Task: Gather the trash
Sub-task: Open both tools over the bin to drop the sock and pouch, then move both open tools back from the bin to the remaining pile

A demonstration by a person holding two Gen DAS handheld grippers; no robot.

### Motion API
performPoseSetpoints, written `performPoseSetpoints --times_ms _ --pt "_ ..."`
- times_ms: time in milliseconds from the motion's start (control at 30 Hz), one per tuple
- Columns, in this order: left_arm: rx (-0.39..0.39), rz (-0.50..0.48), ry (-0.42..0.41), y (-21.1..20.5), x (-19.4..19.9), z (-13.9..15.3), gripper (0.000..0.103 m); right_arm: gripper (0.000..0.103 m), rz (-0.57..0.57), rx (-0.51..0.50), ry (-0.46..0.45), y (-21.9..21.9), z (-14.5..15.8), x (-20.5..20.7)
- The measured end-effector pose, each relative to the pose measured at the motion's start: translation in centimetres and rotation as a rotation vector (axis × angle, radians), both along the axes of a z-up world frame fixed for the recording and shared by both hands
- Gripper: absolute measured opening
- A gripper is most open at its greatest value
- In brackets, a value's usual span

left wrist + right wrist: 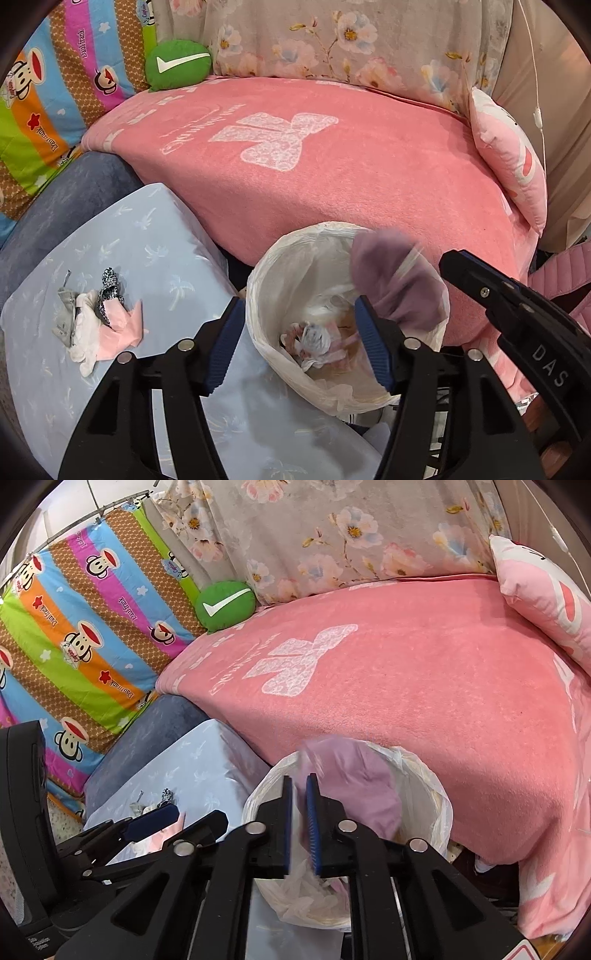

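Note:
A round bin lined with a white bag (273,266) stands between the light blue table (147,236) and the pink-covered seat. Crumpled wrappers (314,339) lie at its bottom. A purple soft piece (395,277), blurred, hangs over the bin's right rim, clear of both grippers. My left gripper (298,301) stands open over the bin mouth with nothing between its pads. In the right wrist view my right gripper (299,777) is open by a narrow gap above the bin (439,794), the purple piece (354,775) just beyond its tips. A small heap of scraps (96,321) lies on the table.
A pink blanket (332,166) covers the seat behind the bin, with a green cushion (177,64) and a pink pillow (509,155) on it. Striped monkey-print fabric (44,110) hangs at the left. A blue-grey stool (74,192) sits behind the table.

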State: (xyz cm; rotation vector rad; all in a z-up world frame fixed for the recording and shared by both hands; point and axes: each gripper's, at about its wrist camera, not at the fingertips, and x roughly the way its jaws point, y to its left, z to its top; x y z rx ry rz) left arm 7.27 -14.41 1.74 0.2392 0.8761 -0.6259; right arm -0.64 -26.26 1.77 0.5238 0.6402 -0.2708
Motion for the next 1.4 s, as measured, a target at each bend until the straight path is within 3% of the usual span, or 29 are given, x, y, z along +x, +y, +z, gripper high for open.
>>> performPoseSetpoints --times_ms 67,1400 --pt "0.001 0.007 0.005 0.2 0.2 -0.1 0.059 0.027 0.001 -0.005 -0.003 0.1 0.0 0.0" --pt "-0.024 0.176 0.066 7.1 2.3 -1.4 0.059 0.028 0.150 -0.044 0.046 6.3 -0.2 3.3"
